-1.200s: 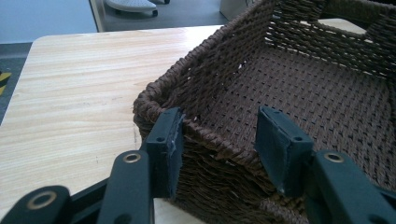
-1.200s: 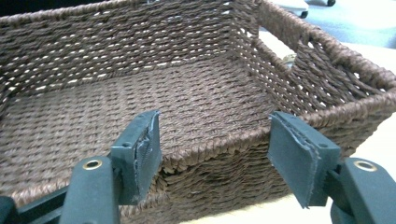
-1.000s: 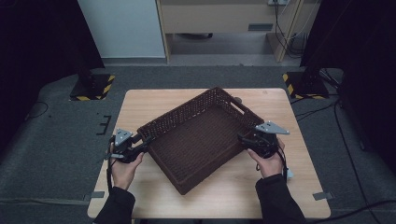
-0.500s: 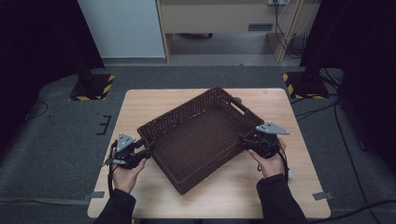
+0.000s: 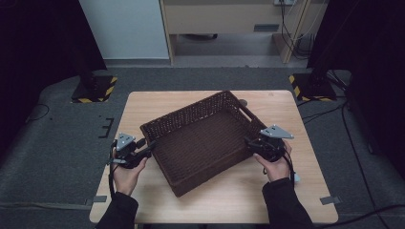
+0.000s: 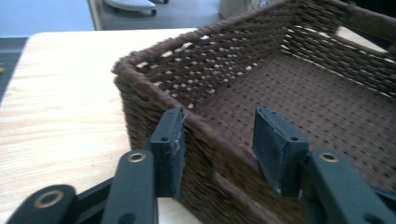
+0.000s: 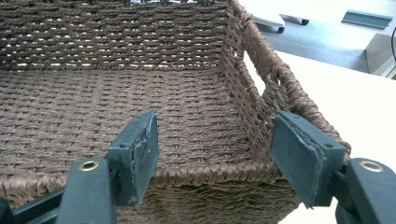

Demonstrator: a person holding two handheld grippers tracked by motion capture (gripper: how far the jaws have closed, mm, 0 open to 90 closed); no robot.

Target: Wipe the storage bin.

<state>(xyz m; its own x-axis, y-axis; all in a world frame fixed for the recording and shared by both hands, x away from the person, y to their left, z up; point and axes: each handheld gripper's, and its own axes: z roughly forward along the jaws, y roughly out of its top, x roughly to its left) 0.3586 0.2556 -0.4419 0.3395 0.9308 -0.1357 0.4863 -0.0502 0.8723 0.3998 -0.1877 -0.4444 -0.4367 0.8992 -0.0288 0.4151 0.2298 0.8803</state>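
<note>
An empty brown woven basket (image 5: 191, 112) sits askew on the wooden table (image 5: 229, 200). My left gripper (image 5: 150, 145) is at the basket's left side. In the left gripper view the left gripper (image 6: 219, 123) stands astride the basket's wall (image 6: 205, 154), one pad outside and one inside, with slack on the inner side. Its jaws have just closed a little. My right gripper (image 5: 248, 142) is at the right side. In the right gripper view the right gripper (image 7: 215, 126) is wide apart around the near corner of the basket (image 7: 116, 93), not pressing on it.
A handle slot (image 7: 262, 84) pierces the basket's right wall. Bare tabletop (image 6: 60, 93) lies left of the basket and in front of it. Beyond the table are grey floor, two black stands with striped bases (image 5: 93, 90), and a cabinet (image 5: 219, 19).
</note>
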